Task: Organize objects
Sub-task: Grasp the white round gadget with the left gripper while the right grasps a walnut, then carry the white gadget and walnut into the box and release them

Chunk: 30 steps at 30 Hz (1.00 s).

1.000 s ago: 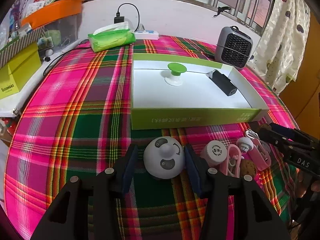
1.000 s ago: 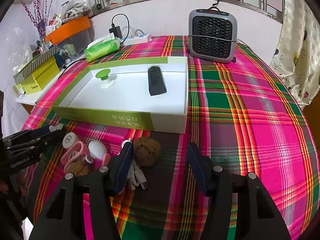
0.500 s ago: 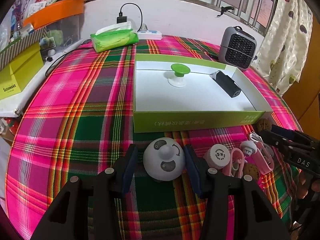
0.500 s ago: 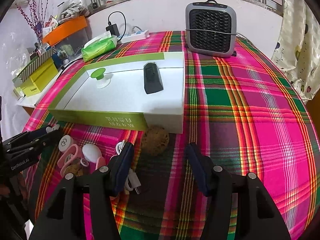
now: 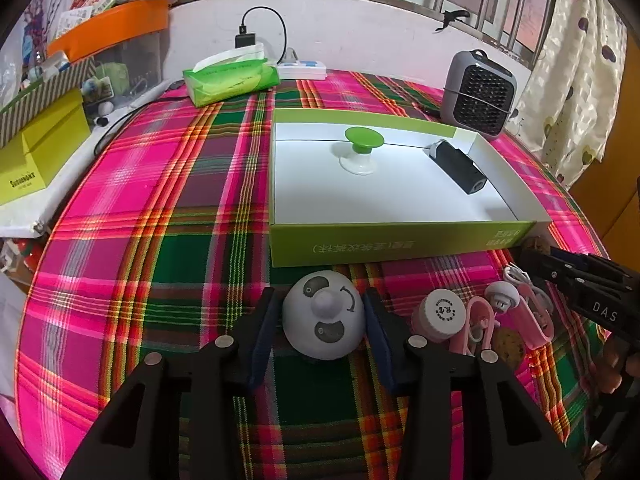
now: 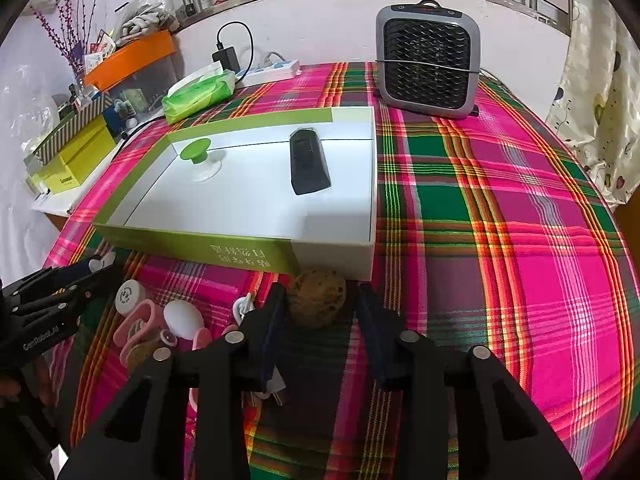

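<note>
A shallow green and white box (image 5: 400, 236) (image 6: 332, 252) lies on the plaid table and holds a green-topped knob (image 5: 362, 148) (image 6: 198, 156) and a black device (image 5: 458, 166) (image 6: 308, 158). My left gripper (image 5: 320, 324) is open around a white panda-faced dome (image 5: 325, 316), with small gaps at both pads. My right gripper (image 6: 320, 320) is open around a brown walnut-like ball (image 6: 318, 298) just in front of the box wall. A white bottle cap (image 5: 440, 314) (image 6: 129, 295) and pink clips (image 5: 478, 320) (image 6: 136, 326) lie between the grippers.
A grey fan heater (image 5: 478, 98) (image 6: 428, 60) stands behind the box. A green tissue pack (image 5: 230, 80) (image 6: 200, 94) and a power strip (image 5: 302, 70) lie at the far edge. A yellow box (image 5: 36, 156) sits off the table's left side.
Both grippers moved forward toward the box. The right gripper's fingers now flank the brown ball, which earlier lay ahead of its left finger. The left gripper stays around the dome.
</note>
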Tool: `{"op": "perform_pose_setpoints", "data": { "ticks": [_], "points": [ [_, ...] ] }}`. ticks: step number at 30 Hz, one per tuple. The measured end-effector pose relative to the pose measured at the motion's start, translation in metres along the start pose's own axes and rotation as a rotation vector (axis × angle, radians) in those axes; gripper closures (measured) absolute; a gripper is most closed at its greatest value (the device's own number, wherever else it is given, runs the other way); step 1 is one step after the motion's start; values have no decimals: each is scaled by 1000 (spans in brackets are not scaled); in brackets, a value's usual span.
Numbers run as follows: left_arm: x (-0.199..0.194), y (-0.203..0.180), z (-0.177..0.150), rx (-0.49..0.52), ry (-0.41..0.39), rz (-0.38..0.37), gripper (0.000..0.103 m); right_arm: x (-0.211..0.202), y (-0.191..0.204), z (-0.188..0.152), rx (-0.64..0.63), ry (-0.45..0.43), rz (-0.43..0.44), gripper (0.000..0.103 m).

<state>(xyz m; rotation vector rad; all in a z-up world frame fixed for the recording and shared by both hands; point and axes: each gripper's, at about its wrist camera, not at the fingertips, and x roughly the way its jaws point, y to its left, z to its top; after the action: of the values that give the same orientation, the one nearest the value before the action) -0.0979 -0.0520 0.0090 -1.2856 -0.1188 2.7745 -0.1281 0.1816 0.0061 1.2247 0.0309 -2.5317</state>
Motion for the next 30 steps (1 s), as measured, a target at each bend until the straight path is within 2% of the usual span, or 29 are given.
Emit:
{"op": "perform_pose_setpoints", "data": {
  "ticks": [1, 18, 30],
  "points": [
    [0, 0, 0, 3, 1, 3, 63, 0, 0, 0, -1, 0, -2, 71],
    [-4, -3, 3, 7, -3, -7, 64, -7, 1, -1, 9, -14, 0, 72],
    [-23, -9, 29, 11, -45, -74, 64, -32, 4, 18, -14, -78, 21, 72]
  ]
}}
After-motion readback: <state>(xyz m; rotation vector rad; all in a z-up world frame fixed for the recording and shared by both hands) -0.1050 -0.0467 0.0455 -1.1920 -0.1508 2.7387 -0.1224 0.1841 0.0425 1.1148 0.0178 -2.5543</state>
